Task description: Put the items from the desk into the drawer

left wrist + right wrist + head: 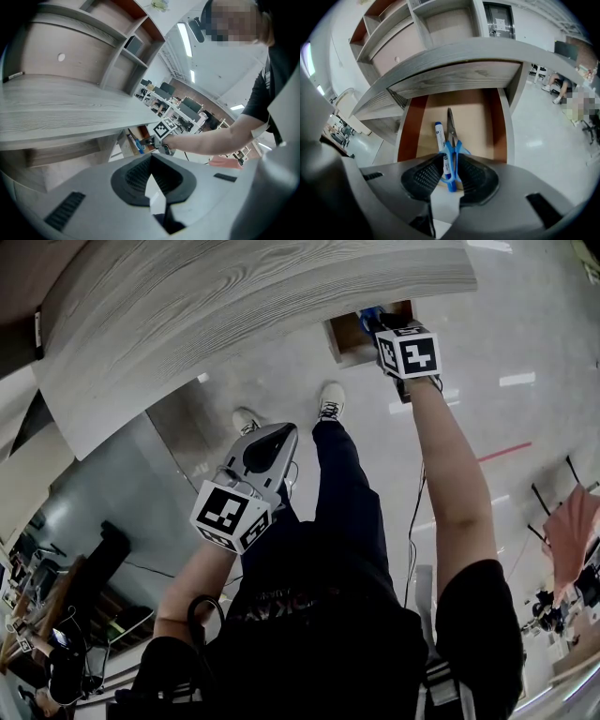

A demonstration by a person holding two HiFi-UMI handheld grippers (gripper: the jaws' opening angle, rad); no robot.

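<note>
The grey wood-grain desk [234,296] spans the top of the head view, and beneath its far end the drawer [407,136] stands pulled out, brown floor showing. The right gripper [450,163] reaches into the drawer's mouth at arm's length. The left gripper [151,161] hangs low by the person's leg, well apart from the drawer, its jaws brought together with nothing between them.

The right jaws stand a narrow way apart, and as best I can read they pinch the blue handles of the scissors [452,138], whose blades point towards the drawer's back. A marker [440,136] lies on the drawer floor just beside and partly under the scissors, its lower end near the front edge.

The step in hand looks like setting the scissors down. To do it well, I'd lower them until the blades rest flat on the floor, alongside the marker rather than across it. Then part the jaws only enough to free the handles and draw straight back, so a pad doesn't snag a loop or nudge the marker out over the front
</note>
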